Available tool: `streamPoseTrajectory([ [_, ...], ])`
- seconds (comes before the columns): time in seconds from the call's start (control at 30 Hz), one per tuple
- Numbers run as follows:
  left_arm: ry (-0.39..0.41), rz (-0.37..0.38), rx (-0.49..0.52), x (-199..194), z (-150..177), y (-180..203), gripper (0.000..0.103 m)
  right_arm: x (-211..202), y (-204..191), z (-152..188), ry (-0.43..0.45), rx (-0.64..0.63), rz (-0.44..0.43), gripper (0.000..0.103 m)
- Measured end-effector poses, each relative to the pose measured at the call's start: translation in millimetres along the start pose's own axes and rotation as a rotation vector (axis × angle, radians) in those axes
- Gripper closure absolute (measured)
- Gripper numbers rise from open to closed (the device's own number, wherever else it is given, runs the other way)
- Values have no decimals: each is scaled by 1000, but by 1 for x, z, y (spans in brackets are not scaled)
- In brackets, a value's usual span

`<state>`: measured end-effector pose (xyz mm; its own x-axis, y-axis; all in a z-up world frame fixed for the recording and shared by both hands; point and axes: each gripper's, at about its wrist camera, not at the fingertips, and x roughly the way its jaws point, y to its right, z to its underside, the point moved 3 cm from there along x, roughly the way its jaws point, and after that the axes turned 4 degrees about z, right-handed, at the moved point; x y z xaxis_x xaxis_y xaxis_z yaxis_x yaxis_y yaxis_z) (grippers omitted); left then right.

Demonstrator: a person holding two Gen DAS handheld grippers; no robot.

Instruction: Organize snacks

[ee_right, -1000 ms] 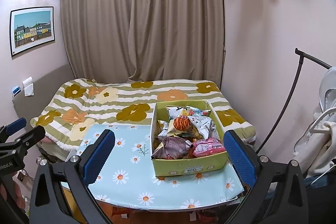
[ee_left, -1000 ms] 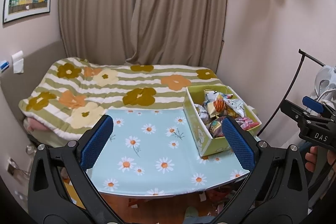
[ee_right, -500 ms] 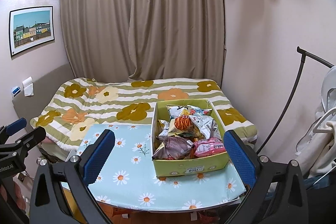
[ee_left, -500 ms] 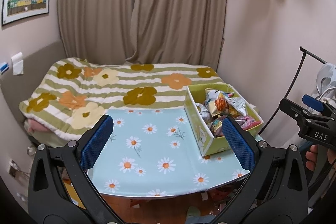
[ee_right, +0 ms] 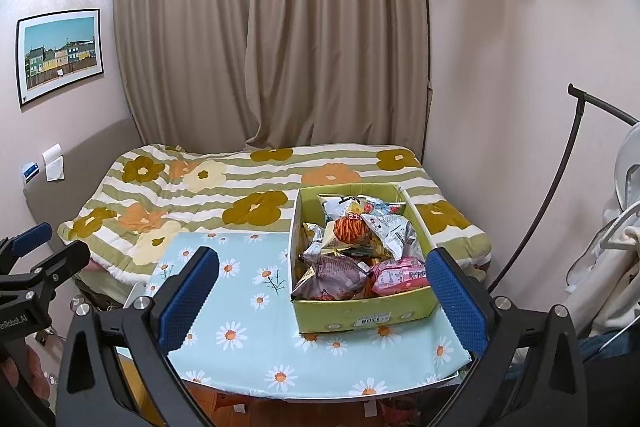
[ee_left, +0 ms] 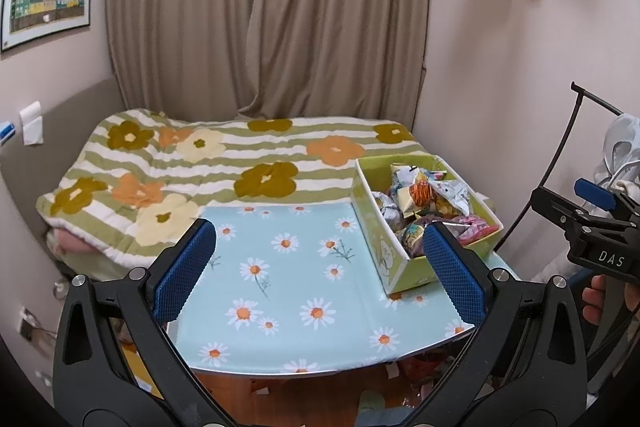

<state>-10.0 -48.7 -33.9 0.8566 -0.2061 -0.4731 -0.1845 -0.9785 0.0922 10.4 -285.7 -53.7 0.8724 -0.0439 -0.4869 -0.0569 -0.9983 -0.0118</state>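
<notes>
**A:** Left wrist view first. The left gripper (ee_left: 320, 263) is hanging back from the near edge of the small table with the pale blue daisy-print cloth (ee_left: 280, 291), blue-padded fingers (ee_left: 186, 267) spread wide, nothing between them. The yellow-green cardboard box (ee_left: 380, 247) is sitting on the table's right side, stuffed with crinkly foil snack packets (ee_left: 432, 203). Off to the right the right gripper (ee_left: 592, 223) is poking in, with a person's fingers wrapped round its handle.

**B:** What's worrying you?

**A:** Judging from here, the packets are heaped loosely above the rim, so pinching one is probably dragging its neighbours out too. The box looks light, so I'd guess a sideways tug is sliding it toward the table's right edge.

**B:** And the right wrist view?

**A:** The right gripper (ee_right: 320, 291) is also hovering short of the table, jaws gaping wide, empty, lined up roughly on the box's front wall (ee_right: 360, 311). A purple-brown foil bag (ee_right: 332, 275) and a pink wrapped pack (ee_right: 400, 273) are lying nearest it. The left gripper (ee_right: 36, 267) is showing at the left edge, level with it; can't tell its opening from this side. Both are pointing forward and slightly down at the table.
</notes>
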Motion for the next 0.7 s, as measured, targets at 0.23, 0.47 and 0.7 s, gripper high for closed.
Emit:
streamPoseTrajectory([
  [0.23, 16, -33, 12, -2, -1, 0, 0, -1, 0, 1, -2, 3, -2, 0],
  [0.47, 53, -77, 16, -9, -2, 2, 0, 0, 0, 1, -9, 7, -5, 0],
  [0.7, 41, -58, 38, -5, 3, 8, 0, -5, 0, 4, -19, 6, 8, 0],
])
